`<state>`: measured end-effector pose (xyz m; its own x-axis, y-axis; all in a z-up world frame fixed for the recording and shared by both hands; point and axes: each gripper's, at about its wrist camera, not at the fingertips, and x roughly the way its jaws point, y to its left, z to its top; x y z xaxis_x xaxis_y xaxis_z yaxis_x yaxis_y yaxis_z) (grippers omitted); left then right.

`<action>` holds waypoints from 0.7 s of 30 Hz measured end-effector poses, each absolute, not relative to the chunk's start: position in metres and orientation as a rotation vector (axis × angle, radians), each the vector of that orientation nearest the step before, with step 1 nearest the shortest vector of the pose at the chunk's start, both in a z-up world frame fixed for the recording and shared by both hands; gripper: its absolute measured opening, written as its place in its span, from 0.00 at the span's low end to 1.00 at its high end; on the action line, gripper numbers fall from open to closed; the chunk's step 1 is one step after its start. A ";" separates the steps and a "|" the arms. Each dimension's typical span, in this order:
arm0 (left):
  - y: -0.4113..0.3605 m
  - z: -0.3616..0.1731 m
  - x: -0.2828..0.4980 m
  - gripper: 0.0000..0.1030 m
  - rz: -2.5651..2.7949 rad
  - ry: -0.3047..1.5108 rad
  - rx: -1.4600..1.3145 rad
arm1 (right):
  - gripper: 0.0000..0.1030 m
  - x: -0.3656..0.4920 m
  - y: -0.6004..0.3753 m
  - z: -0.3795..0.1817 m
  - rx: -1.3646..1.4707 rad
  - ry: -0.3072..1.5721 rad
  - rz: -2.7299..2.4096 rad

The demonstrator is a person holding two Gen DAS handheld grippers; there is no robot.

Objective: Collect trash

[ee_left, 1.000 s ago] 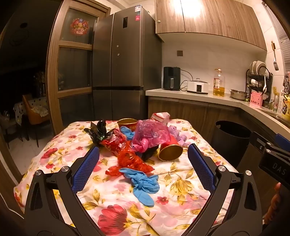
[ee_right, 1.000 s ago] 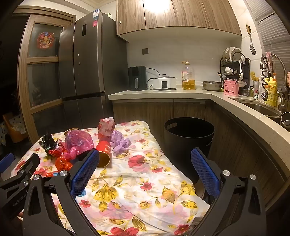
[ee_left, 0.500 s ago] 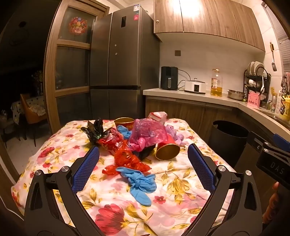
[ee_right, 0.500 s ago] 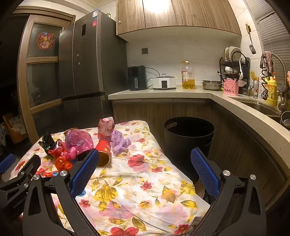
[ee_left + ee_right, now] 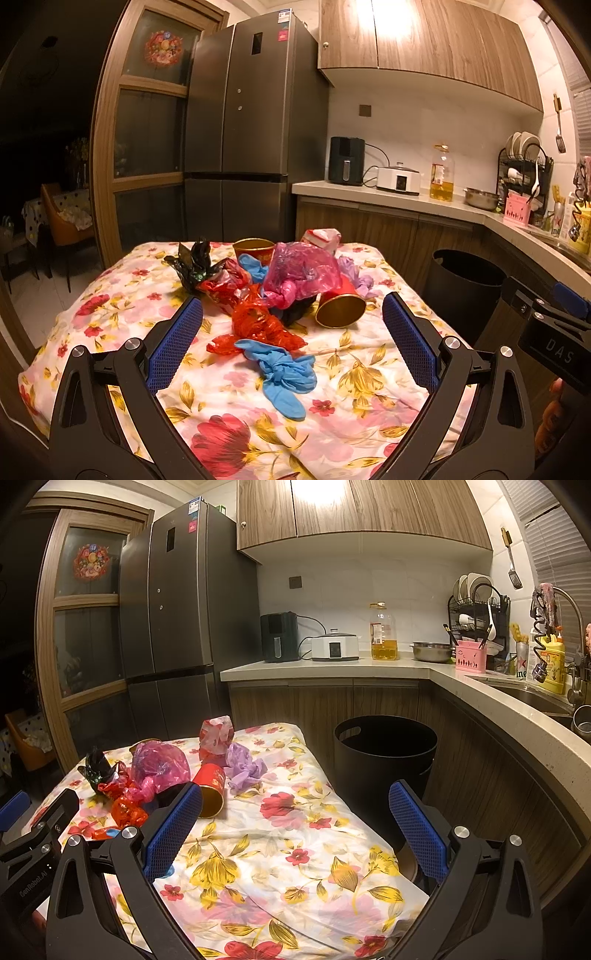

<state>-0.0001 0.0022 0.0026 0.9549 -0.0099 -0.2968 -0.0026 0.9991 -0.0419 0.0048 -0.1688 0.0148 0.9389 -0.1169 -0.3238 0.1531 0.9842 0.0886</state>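
A heap of trash lies on the flowered tablecloth (image 5: pixel 229 391): a blue glove (image 5: pixel 286 373), red plastic wrap (image 5: pixel 258 323), a pink bag (image 5: pixel 301 273), a black wrapper (image 5: pixel 194 264), a tipped red-and-gold paper cup (image 5: pixel 340 304), an upright gold-rimmed cup (image 5: pixel 254 248) and a purple glove (image 5: pixel 243 766). My left gripper (image 5: pixel 293 347) is open and empty, above the near table edge, in front of the blue glove. My right gripper (image 5: pixel 295 830) is open and empty over the table's right part. A black trash bin (image 5: pixel 384 753) stands on the floor right of the table.
A wooden counter (image 5: pixel 369 664) with an air fryer, a cooker, an oil bottle and a dish rack runs behind and to the right. A dark fridge (image 5: pixel 255 147) stands behind the table. A red-white packet (image 5: pixel 216 734) lies at the table's far side.
My left gripper has eased slightly toward the trash heap. The right gripper has barely moved. Both stay open.
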 end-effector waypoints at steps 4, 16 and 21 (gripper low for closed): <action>0.003 0.002 0.000 0.93 0.000 0.300 -0.048 | 0.95 0.005 -0.169 0.015 0.114 0.324 -0.138; 0.005 0.001 0.001 0.93 0.021 0.290 -0.051 | 0.95 0.005 -0.170 0.018 0.114 0.324 -0.137; 0.006 0.000 0.003 0.93 0.013 0.295 -0.056 | 0.95 0.007 -0.168 0.012 0.114 0.323 -0.134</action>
<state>0.0025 0.0064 -0.0004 0.9569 0.0042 -0.2905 -0.0207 0.9983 -0.0537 0.0071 -0.1684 0.0121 0.9395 -0.1132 -0.3234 0.1496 0.9847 0.0898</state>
